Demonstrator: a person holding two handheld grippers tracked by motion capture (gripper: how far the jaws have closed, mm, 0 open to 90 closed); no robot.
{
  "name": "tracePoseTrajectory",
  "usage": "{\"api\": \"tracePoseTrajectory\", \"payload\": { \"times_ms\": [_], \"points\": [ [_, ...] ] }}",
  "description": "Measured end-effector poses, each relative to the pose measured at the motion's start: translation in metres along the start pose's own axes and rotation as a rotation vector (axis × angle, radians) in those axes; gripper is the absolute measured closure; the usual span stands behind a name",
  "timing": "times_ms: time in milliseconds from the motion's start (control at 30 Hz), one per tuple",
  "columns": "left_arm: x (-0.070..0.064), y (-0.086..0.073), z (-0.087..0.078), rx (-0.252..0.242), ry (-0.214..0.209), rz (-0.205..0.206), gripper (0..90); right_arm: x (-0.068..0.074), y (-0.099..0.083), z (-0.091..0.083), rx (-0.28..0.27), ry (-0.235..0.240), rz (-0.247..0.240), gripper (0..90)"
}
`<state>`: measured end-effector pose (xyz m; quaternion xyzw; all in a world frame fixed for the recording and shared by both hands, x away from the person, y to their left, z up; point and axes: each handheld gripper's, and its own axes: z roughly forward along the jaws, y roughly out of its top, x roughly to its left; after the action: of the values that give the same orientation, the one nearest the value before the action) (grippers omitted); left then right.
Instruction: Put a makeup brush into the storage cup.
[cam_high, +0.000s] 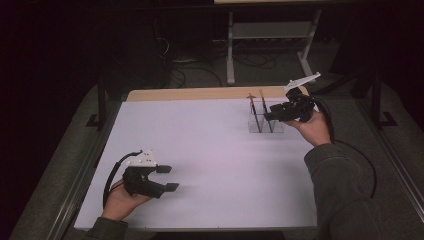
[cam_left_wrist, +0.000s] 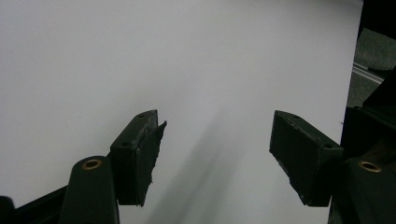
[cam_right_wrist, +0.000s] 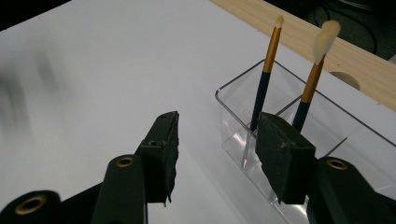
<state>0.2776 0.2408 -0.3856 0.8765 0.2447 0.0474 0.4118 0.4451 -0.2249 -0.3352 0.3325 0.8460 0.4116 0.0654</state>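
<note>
Brushes (cam_right_wrist: 266, 70) stand nearly upright in a clear plastic holder (cam_right_wrist: 233, 100) near the far right corner of the table (cam_high: 200, 150), handles down, bristles up, leaning slightly. The right gripper (cam_right_wrist: 217, 154) sits just beside the holder, jaws spread and empty, the brushes ahead and slightly right of them. The left gripper (cam_high: 167, 177), jaws also spread, rests well apart near the front left corner.

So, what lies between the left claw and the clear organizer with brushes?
Only bare white table, in the high view, separates the left claw from the clear organizer.
</note>
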Motion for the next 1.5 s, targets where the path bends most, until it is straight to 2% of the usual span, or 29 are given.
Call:
{"api": "tracePoseTrajectory", "payload": {
  "times_ms": [500, 1067, 1500],
  "points": [
    [0.001, 0.0, -0.001, -0.004, 0.007, -0.01, 29.8, 0.008, -0.009, -0.005, -0.018, 0.007, 0.001, 42.7],
    [0.002, -0.001, -0.002, -0.002, 0.035, -0.015, 28.8, 0.017, -0.035, -0.011, -0.036, 0.01, 0.018, 41.0],
    [0.004, -0.003, -0.004, -0.004, 0.055, -0.018, 28.1, 0.029, -0.049, -0.011, -0.046, 0.011, -0.003, 37.8]
  ]
}}
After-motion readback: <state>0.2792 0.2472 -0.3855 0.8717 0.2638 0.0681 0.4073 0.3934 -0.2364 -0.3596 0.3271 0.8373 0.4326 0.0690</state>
